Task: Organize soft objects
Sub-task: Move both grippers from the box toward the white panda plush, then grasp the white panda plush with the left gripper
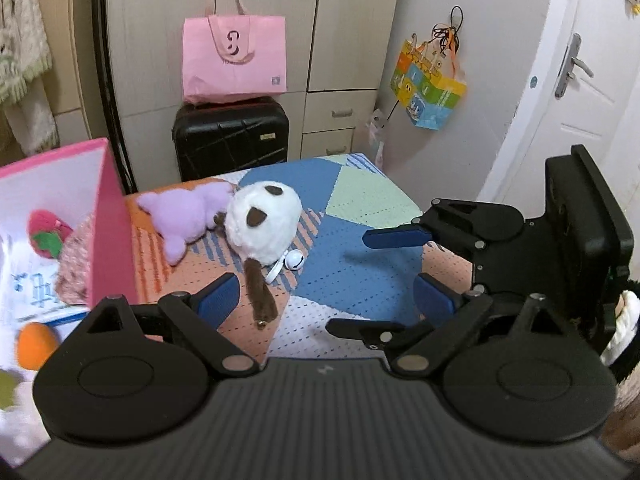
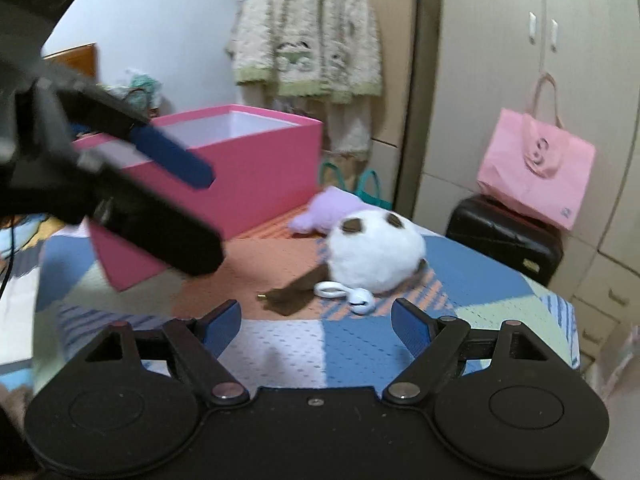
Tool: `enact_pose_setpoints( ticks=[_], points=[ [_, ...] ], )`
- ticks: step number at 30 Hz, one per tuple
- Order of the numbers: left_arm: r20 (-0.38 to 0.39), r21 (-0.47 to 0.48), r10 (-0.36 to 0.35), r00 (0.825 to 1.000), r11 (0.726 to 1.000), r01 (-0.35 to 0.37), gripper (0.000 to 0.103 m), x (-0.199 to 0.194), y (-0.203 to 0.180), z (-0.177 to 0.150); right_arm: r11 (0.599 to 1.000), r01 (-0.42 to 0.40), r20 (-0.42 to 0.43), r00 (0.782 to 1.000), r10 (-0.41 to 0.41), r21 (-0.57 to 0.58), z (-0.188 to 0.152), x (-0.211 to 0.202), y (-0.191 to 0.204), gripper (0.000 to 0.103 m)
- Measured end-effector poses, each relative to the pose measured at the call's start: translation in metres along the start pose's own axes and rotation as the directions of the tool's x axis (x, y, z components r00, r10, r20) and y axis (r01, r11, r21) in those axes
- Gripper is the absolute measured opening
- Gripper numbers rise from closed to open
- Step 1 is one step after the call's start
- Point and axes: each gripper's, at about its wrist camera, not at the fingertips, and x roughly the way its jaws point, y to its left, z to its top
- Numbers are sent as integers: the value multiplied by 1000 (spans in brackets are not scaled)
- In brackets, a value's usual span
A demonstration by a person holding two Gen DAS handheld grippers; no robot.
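Note:
A white plush ball with brown patches (image 1: 262, 222) (image 2: 374, 254), a brown tail and a white bell (image 1: 295, 260), lies on the patchwork mat. A purple plush (image 1: 182, 212) (image 2: 326, 208) lies touching it, next to the pink box (image 1: 114, 220) (image 2: 240, 172). The box holds several soft toys, among them a pink-and-green one (image 1: 46, 234) and an orange one (image 1: 34, 344). My left gripper (image 1: 326, 298) is open and empty, just short of the white plush. My right gripper (image 2: 318, 322) is open and empty, near the tail; it also shows in the left wrist view (image 1: 416, 268).
A black suitcase (image 1: 232, 138) with a pink tote bag (image 1: 234, 60) on top stands behind the table against the wardrobe. A colourful bag (image 1: 428, 88) hangs on the wall by a white door (image 1: 580, 92). A fluffy garment (image 2: 308, 40) hangs behind the box.

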Motion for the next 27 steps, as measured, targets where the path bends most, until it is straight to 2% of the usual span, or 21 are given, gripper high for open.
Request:
enact_pose_setpoints(
  ticks=[6,10,14,17,21,27],
  points=[
    [73,-9,37,997,999,-37,94,28,7,-3,1000,16,-10,1000,-16,7,3,27,-17,86],
    [137,-35,90,986,996,-86,94,46,11,-3,1000,23,-15,1000,-22,14,8,50,-27,86],
    [136,-122,133,982,986,-117,94,66,20,3,1000,18,-25,1000,-17,20,15,64,-35,87],
    [130,-155,170,977,977,-149,94,84,27,7,1000,13,-28,1000,-13,20,19,72,-42,93],
    [101,-255,114,988,963,-85,93,97,41,7,1000,3,-26,1000,-3,3,21,81,-49,94],
    [112,-292,113,987,953,-76,91,106,48,8,999,-36,-48,998,34,-38,22,98,-53,94]
  ],
)
